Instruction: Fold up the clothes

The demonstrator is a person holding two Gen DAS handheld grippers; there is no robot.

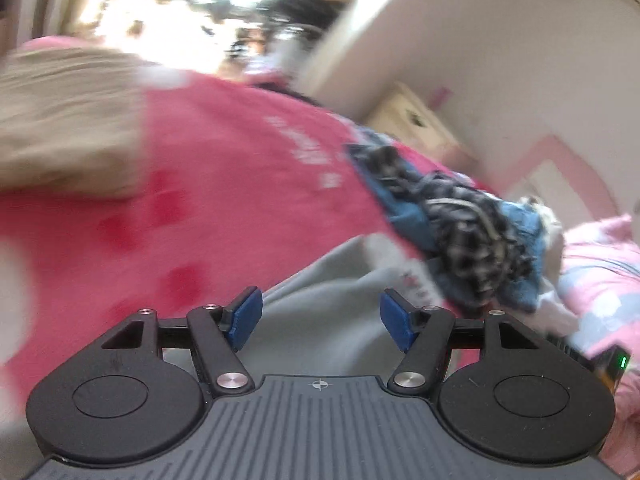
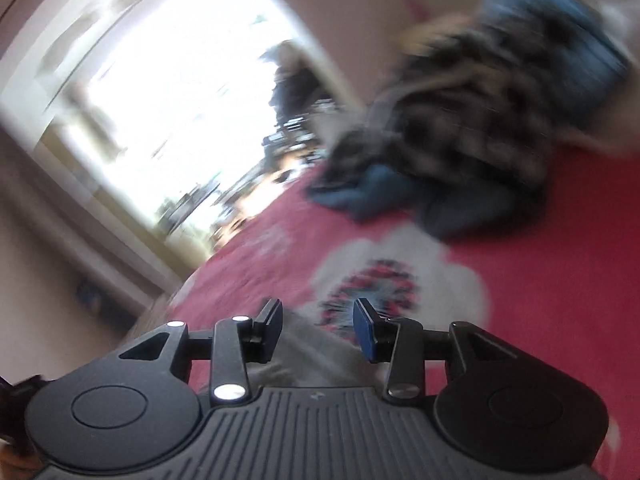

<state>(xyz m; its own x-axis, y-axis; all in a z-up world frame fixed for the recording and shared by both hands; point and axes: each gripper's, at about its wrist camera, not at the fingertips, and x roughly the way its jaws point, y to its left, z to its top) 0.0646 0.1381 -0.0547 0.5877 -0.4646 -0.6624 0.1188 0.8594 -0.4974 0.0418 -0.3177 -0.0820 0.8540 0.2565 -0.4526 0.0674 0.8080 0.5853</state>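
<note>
A grey garment [image 1: 320,320] lies on the pink bedspread [image 1: 224,184] right under my left gripper [image 1: 321,318]. That gripper is open, its blue pads [image 1: 245,316] wide apart with nothing pinched between them. In the right wrist view the same grey garment [image 2: 312,354] shows between and below the fingers of my right gripper [image 2: 319,327], which also stands open. Whether the cloth touches the pads I cannot tell. Both views are blurred by motion.
A heap of blue and black-and-white checked clothes [image 1: 460,224] [image 2: 456,128] lies further along the bed. A beige garment [image 1: 60,128] lies at the left. The bedspread has a white flower patch [image 2: 404,276]. Behind are a bright window [image 2: 172,92] and a wooden cabinet [image 1: 416,124].
</note>
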